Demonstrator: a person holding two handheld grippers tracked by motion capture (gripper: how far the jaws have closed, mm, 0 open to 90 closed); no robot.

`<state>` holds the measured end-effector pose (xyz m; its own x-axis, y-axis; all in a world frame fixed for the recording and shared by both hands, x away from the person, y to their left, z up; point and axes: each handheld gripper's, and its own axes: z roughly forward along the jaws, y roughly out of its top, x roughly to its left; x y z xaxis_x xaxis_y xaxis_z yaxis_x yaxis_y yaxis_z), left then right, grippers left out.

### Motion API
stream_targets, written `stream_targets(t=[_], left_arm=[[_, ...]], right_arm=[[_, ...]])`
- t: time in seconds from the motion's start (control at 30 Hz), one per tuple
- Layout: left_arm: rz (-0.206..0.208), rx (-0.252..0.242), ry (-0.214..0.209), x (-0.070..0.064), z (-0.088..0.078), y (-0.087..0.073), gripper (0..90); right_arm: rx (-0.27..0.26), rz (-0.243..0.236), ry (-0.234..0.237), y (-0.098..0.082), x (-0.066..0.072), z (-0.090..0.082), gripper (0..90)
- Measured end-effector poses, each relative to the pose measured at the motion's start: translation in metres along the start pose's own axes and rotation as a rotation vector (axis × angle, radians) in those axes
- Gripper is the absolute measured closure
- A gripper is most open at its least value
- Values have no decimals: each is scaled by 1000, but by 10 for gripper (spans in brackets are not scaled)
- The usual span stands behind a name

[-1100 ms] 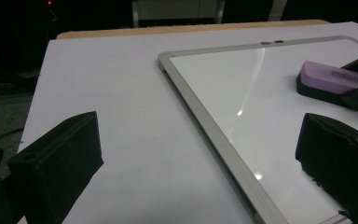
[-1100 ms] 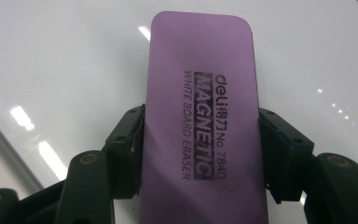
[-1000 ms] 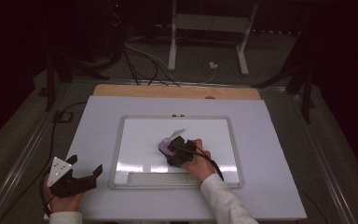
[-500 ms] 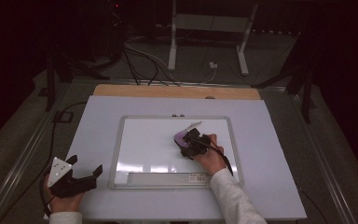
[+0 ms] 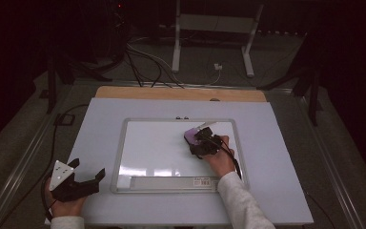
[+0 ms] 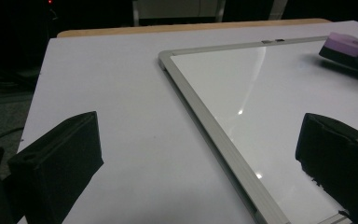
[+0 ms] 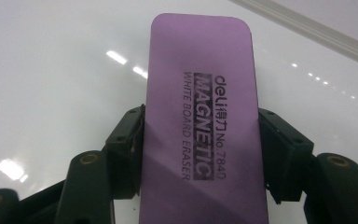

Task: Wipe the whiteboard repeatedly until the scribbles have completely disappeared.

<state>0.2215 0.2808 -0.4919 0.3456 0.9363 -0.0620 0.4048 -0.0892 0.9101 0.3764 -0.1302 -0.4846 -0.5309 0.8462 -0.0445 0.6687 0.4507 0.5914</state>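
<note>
Where the eraser lies: while it is clamped in the right tongs [image 5: 201, 139], the purple eraser [image 5: 193, 134] is pressed flat on the whiteboard [image 5: 157, 148], in the board's upper right part, near the top frame.
Long axis: in the right gripper view the eraser [image 7: 200, 135] is seen running straight out along the tongs' own line, so a stroke across the board would be made broadside or lengthwise according to how the hand is turned.
Direction of free board: most of the white surface is spread to the left of the eraser and towards the person; the top frame is close ahead of it.
Nearer hand: the right hand [image 5: 219, 160] is on the board with the eraser; the left tongs [image 5: 83, 179] are kept well apart, at the near left corner of the worktop [image 5: 276, 191], off the board.
Right tongs: partly closed, both pads set against the eraser's long sides.
Left tongs: held wide, with nothing between them; in the left gripper view bare worktop and the board's frame [image 6: 214, 135] are seen between them.
Judgement: wiping is judged to be the work in hand.
</note>
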Motion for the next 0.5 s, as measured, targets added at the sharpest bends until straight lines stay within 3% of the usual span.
stream_targets(t=[0.3,0.5], left_arm=[[0,2,-1,0,0,0,13],[4,6,-1,0,1,0,13]], right_arm=[[4,84,-47,-6,-19,-2,404],[3,134,-107,-12,-35,-4,403]])
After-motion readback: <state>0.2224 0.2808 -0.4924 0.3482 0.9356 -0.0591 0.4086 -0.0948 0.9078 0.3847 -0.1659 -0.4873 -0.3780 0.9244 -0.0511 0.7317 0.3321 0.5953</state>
